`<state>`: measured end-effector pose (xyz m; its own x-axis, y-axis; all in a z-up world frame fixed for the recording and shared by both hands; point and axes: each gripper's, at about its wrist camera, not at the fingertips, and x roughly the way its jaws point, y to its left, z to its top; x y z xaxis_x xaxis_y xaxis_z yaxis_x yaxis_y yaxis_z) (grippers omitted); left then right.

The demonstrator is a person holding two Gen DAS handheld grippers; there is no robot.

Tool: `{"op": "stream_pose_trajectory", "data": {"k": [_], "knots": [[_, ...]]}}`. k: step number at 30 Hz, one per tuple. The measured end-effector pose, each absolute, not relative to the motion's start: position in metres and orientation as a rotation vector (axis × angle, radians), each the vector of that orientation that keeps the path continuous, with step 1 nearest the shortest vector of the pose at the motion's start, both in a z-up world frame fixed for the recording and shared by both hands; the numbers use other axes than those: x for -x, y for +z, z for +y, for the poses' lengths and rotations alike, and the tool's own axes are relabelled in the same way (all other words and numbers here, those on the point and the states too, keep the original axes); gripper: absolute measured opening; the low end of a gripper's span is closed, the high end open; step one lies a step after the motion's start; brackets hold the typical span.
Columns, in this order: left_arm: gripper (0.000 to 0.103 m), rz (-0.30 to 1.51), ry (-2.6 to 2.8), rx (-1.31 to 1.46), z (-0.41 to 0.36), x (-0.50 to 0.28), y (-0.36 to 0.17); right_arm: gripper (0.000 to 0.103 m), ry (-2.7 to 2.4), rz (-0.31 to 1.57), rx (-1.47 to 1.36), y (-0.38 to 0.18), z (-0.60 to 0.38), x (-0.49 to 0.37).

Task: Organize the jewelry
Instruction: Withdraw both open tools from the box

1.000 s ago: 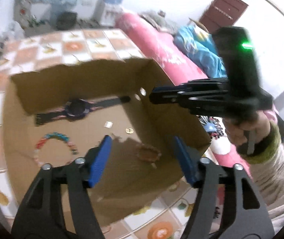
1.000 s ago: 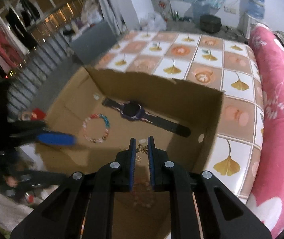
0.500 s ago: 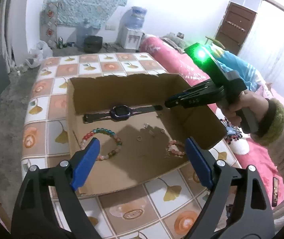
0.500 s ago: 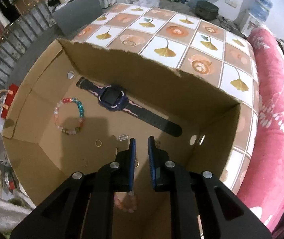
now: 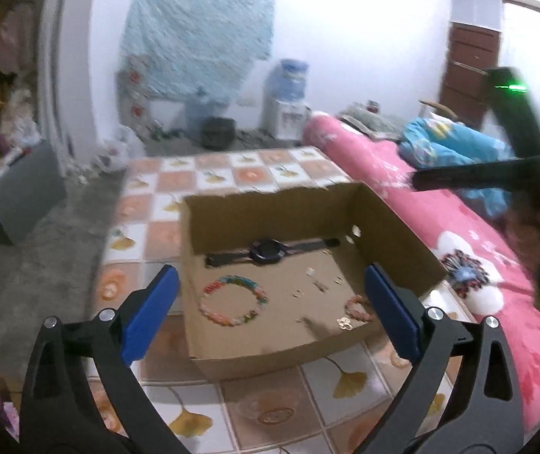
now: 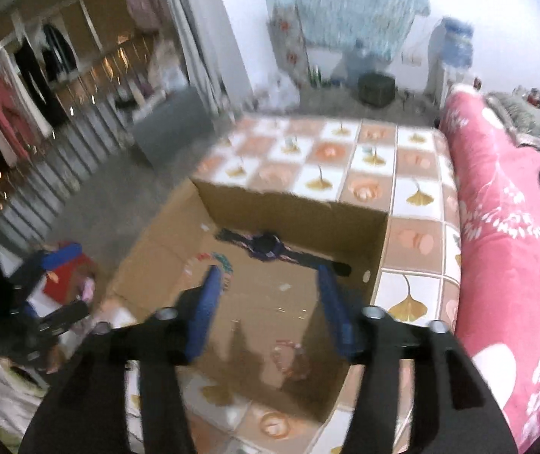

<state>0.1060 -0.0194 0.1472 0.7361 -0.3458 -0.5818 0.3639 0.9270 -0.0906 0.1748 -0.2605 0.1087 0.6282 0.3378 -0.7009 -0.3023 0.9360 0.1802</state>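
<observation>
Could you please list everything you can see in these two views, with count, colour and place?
cardboard box: one, brown, open-topped, on the tiled surface
watch: one, black, along the box's far wall
beaded bracelet: one, multicoloured, box floor, left part
pink bracelet: one, near the box's right wall
small gold pieces: several, scattered on the box floor
bedding: pink, floral, right of the tiles
water dispenser: one, white, by the far wall
left tongs: blue pads, wide open, empty
right tongs: blue pads, just been opening, empty

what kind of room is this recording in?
Likely a bedroom in a home: a bed with a pink floral cover, a water dispenser by the wall, and clothes hanging on a rack.
</observation>
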Motion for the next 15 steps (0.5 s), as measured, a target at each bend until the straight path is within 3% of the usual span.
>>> {"op": "stream_pose_trajectory", "data": {"k": [6, 9, 15], "knots": [[0.095, 0.642, -0.262, -0.064, -0.019, -0.093, 0.151, 0.091, 0.276, 0.626, -0.037, 0.121, -0.255, -0.093], [0.095, 0.673, -0.212, -0.082, -0.018, -0.09, 0.146, 0.096, 0.217, 0.632, -0.03, 0.1, -0.244, -0.072], [0.095, 0.745, -0.169, -0.092, -0.019, -0.09, 0.127, 0.096, 0.107, 0.751, -0.021, 0.049, -0.222, -0.072]]}}
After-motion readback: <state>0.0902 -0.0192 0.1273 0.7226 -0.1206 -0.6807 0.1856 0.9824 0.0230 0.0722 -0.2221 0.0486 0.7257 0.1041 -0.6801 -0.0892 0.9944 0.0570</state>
